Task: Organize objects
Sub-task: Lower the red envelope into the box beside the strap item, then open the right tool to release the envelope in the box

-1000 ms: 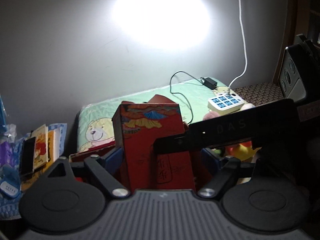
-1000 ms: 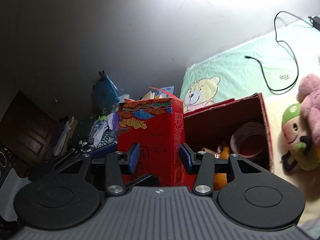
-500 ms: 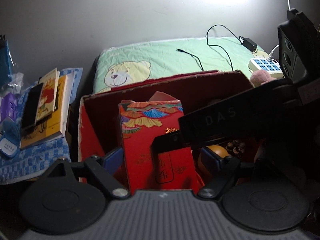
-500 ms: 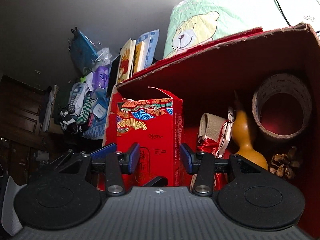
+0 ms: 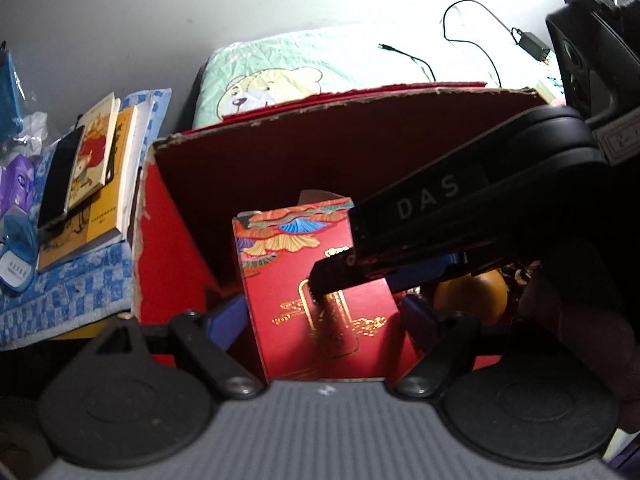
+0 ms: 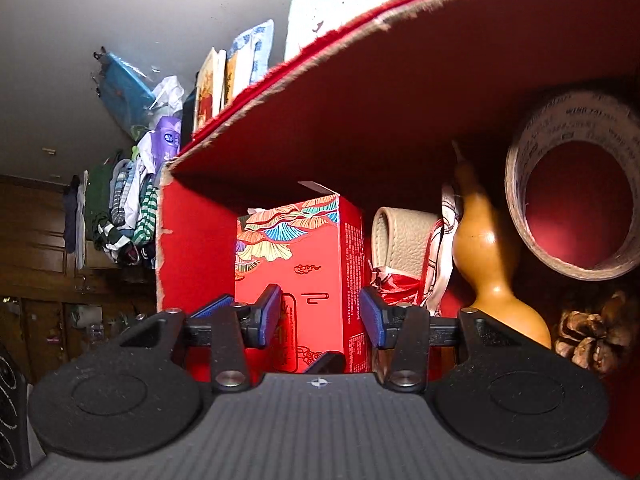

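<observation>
Printed red carton (image 6: 296, 276): smooth coated card, faint sheen, gilt foil lines catching light. Around it, big red cardboard box (image 5: 176, 248): matt card, torn raw brown fibre along rim. Gourd (image 6: 488, 256) at 3 o'clock of carton: glossy, hard, amber skin. Tape roll (image 6: 576, 184) at 2 o'clock: dull papery wrap. Pine cone (image 6: 592, 336): rough woody scales. Beige strap (image 6: 400, 236): grained leather look. Checked blue cloth (image 5: 68, 296) at 9 o'clock: woven, soft. Paperbacks (image 5: 100, 168): slick covers.
</observation>
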Demonstrator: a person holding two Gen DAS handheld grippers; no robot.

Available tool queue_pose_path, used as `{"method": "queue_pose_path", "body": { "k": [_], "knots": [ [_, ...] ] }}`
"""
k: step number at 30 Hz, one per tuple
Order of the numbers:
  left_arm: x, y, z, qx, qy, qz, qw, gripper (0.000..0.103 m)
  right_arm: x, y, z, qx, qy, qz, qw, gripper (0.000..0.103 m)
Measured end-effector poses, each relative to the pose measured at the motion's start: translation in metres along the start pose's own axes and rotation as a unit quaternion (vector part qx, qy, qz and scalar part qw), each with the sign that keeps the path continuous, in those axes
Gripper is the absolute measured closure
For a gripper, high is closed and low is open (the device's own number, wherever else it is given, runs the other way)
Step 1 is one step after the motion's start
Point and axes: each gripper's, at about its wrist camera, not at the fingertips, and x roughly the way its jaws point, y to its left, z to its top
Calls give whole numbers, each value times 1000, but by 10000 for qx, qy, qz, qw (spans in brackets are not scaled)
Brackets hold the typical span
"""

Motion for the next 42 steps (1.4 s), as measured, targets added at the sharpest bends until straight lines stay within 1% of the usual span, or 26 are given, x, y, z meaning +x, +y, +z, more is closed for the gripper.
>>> {"method": "queue_pose_path", "body": {
  "k": [7,12,18,31,35,38,42],
  "knots": [
    [6,0,0,78,13,173,9998,18,0,-10,1,246,38,193,9995,56],
    [10,-1,0,179,47,322,9993,14,-2,-11,0,303,-61,188,9993,58],
    [13,-1,1,194,50,381,9991,13,-5,-4,-3,72,-305,6,9995,61],
    [15,-3,5,-3,99,413,9991,12,-7,0,-3,-4,-686,-206,9974,62],
    [14,-2,5,-73,98,438,9990,12,-12,4,-6,-124,-856,-346,9957,62],
    [10,-1,6,-134,61,460,9988,12,-18,10,-10,-306,-1024,-610,9924,62],
    [1,-4,5,-196,-91,439,9988,11,-31,11,-17,-406,-1264,-933,9867,62]
  ]
}}
